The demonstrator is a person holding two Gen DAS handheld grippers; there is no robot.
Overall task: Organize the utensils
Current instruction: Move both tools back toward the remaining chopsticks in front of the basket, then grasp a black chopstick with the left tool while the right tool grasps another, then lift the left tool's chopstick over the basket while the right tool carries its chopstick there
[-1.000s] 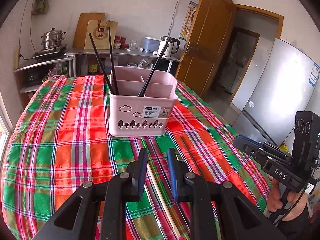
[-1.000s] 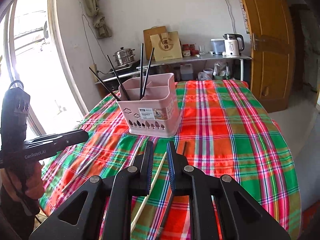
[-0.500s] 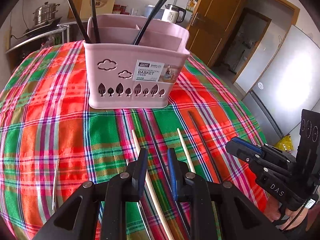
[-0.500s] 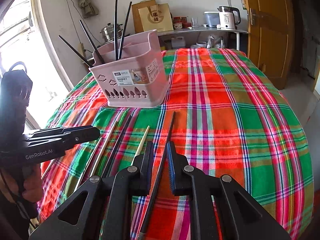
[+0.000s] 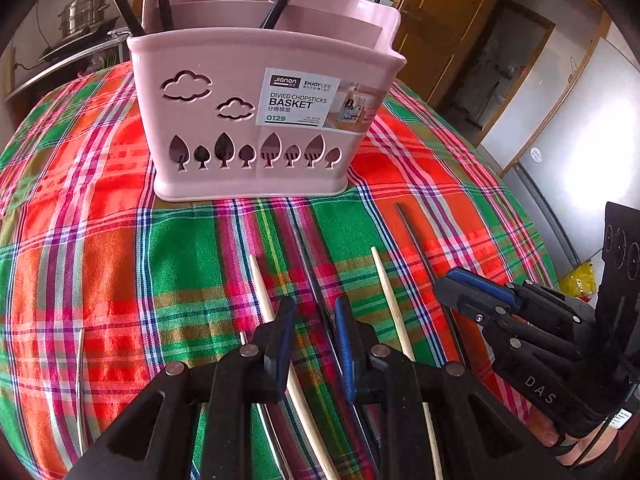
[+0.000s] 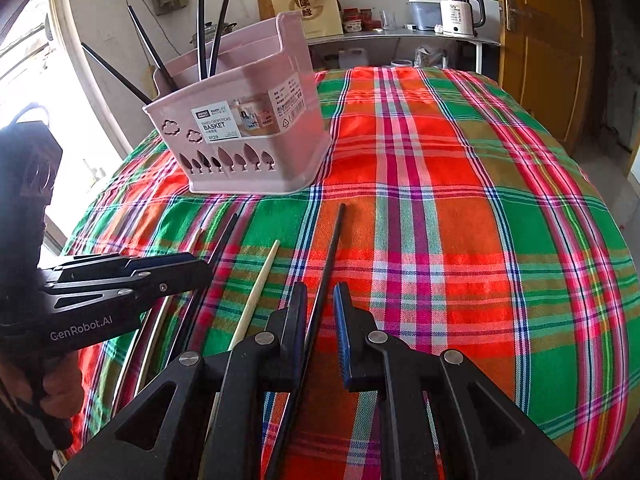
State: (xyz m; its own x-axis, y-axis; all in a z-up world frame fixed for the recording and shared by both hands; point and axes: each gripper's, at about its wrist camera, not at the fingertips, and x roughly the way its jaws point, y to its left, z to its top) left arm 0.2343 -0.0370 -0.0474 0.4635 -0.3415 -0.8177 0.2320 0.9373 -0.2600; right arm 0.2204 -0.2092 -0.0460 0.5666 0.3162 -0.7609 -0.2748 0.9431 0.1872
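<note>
A pink divided chopstick basket (image 5: 256,112) (image 6: 244,132) stands on the plaid tablecloth and holds several black chopsticks. Loose chopsticks lie in front of it. My left gripper (image 5: 314,312) is open low over the cloth, with a black chopstick (image 5: 310,264) running between its fingers and a wooden chopstick (image 5: 260,284) by its left finger. My right gripper (image 6: 320,300) is open, astride another black chopstick (image 6: 330,256). A second wooden chopstick (image 5: 386,292) (image 6: 258,288) lies between the grippers. The right gripper shows in the left view (image 5: 472,292), the left in the right view (image 6: 180,268).
A thin metal chopstick (image 5: 80,376) lies at the left on the cloth (image 6: 460,220). Behind the table stand a shelf with a kettle (image 6: 460,12), a steel pot (image 5: 82,16), a wooden door (image 6: 560,40) and a grey fridge (image 5: 580,128).
Both grippers have moved forward and down toward the cloth; the basket looms larger. Each now has a black chopstick between its open fingers.
</note>
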